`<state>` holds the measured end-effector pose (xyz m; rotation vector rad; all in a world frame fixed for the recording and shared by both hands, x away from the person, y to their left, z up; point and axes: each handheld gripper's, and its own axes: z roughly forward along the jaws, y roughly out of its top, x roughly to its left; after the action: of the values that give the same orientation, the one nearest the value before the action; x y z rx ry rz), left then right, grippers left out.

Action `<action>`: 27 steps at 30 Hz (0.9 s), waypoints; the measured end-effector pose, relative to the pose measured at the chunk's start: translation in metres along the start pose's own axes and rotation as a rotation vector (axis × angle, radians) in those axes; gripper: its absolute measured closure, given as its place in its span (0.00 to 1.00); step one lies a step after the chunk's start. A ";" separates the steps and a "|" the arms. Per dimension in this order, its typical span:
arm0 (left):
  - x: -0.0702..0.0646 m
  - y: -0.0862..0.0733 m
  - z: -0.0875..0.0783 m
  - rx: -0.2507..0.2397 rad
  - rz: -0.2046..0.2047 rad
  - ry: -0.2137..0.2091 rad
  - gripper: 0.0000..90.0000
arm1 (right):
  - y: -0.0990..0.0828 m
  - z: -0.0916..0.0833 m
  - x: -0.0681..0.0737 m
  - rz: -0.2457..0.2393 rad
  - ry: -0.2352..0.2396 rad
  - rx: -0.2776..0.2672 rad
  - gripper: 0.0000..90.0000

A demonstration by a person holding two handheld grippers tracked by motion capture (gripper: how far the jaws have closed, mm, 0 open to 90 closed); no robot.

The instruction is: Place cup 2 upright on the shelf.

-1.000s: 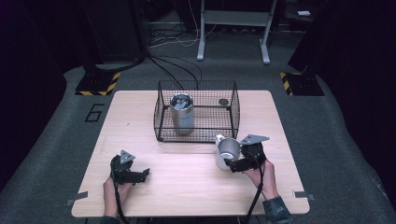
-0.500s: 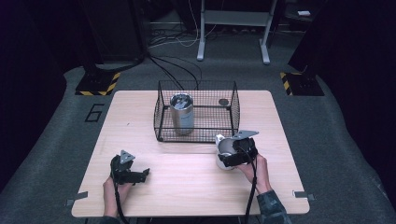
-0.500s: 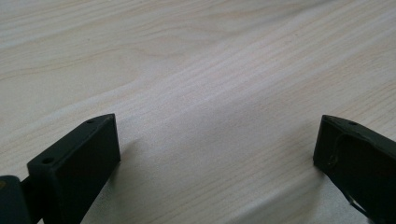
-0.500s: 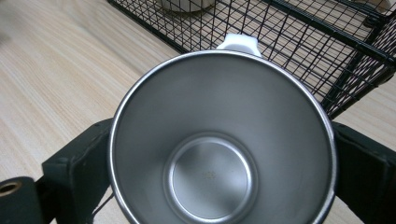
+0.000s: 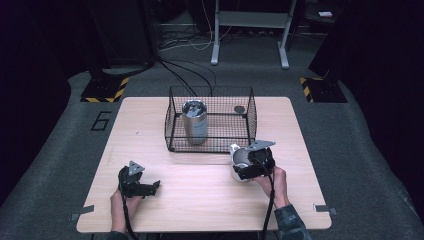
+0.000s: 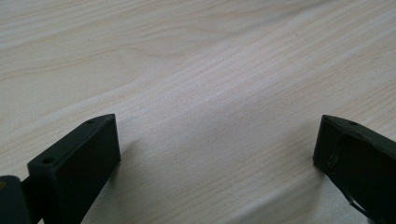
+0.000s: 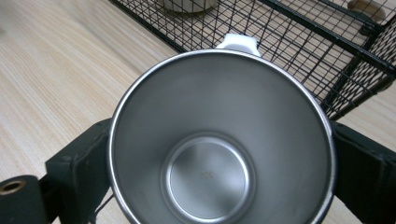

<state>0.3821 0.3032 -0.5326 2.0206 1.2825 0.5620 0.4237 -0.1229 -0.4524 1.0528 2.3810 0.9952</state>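
- The steel mug sits between the jaws of your right gripper, which pinches it from both sides; the right gripper view looks straight into its open mouth, down to the round bottom.
- A white handle sticks out from the mug's far rim, pointing toward the wire basket.
- In the high view the mug is held tilted, just in front of the basket's near right corner, close to the wire; whether it touches the worktop you cannot tell from here.
- Your right hand grips the tool from behind, its cable trailing back toward you.
- Inside the basket a taller steel tumbler stands upright toward the left side, and a small round dark thing lies near the far right corner.
- Your left gripper rests low over the worktop's near left part, well apart from the mug and basket.
- Its jaws stand spread wide, with bare wood grain between them in the left gripper view.
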 end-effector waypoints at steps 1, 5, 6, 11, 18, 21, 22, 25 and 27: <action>0.000 0.000 0.000 0.000 0.000 0.000 0.00 | 0.000 0.000 0.000 -0.014 0.001 -0.006 0.06; 0.000 0.000 0.000 0.000 0.001 0.001 0.00 | 0.002 -0.001 0.002 -0.023 0.012 -0.009 0.06; 0.000 0.000 0.000 -0.001 0.001 0.001 0.00 | 0.003 -0.002 0.002 -0.015 0.015 -0.006 0.06; 0.000 0.000 0.000 -0.001 0.001 0.001 0.00 | 0.005 -0.008 0.000 -0.010 0.039 -0.010 0.06; 0.000 0.000 0.000 0.000 0.001 0.001 0.00 | 0.010 -0.018 -0.001 -0.020 0.045 -0.035 0.06; 0.000 0.000 0.000 0.000 0.001 0.001 0.00 | 0.013 -0.023 -0.001 -0.030 0.040 -0.037 0.06; 0.000 0.000 0.000 0.001 -0.001 0.000 0.00 | 0.014 -0.024 -0.001 -0.028 0.047 -0.038 0.06; 0.000 0.000 0.000 0.001 -0.001 0.000 0.00 | 0.016 -0.028 -0.001 -0.025 0.060 -0.037 0.06; 0.000 0.000 0.000 0.000 0.000 0.001 0.00 | 0.018 -0.031 0.000 -0.025 0.066 -0.039 0.06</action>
<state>0.3821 0.3032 -0.5325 2.0203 1.2827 0.5634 0.4154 -0.1284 -0.4177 0.9882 2.4107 1.0786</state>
